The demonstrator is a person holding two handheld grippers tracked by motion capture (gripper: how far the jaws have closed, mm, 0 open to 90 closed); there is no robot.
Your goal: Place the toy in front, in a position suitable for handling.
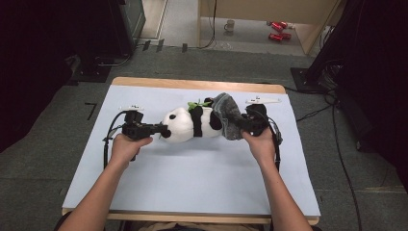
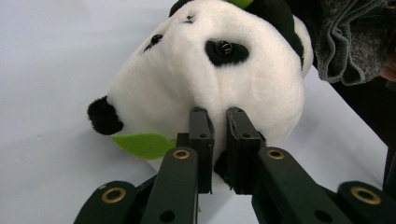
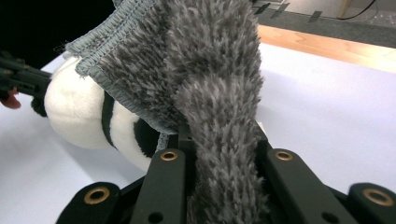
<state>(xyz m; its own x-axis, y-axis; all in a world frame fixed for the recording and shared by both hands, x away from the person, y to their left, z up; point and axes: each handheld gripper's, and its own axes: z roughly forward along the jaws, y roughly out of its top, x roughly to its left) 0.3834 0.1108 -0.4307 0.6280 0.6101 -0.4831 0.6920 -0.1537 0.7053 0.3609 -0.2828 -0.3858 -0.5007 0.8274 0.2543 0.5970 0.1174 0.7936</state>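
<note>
A plush panda (image 1: 190, 124) lies on its side near the far edge of the table (image 1: 192, 183), head toward the left edge, as a person works it w/ two hand-held tongs. The left tongs (image 1: 162, 129) are clamped on the head: in the left gripper view the jaws stand nearly together, pinching a fold of white plush low on the face (image 2: 219, 154), just beside a green felt leaf (image 2: 144, 144). The right tongs (image 1: 246, 126) are clenched on a grey fuzzy cloth (image 1: 228, 115), which the right gripper view shows bunched between the jaws (image 3: 224, 186), its stitched hem (image 3: 107, 32) draped over the toy's black-and-white body. The cloth covers the panda's lower end, toward the right edge; head and chest are bare.

Step in hand, by the look of it: pulling the cloth along the toy while the left side anchors the head; whether it is going on or coming off can't be told. Next move prob. calls for a steady hold at the head & a smooth pull along the body, so the hem doesn't snag on the limbs.
</note>
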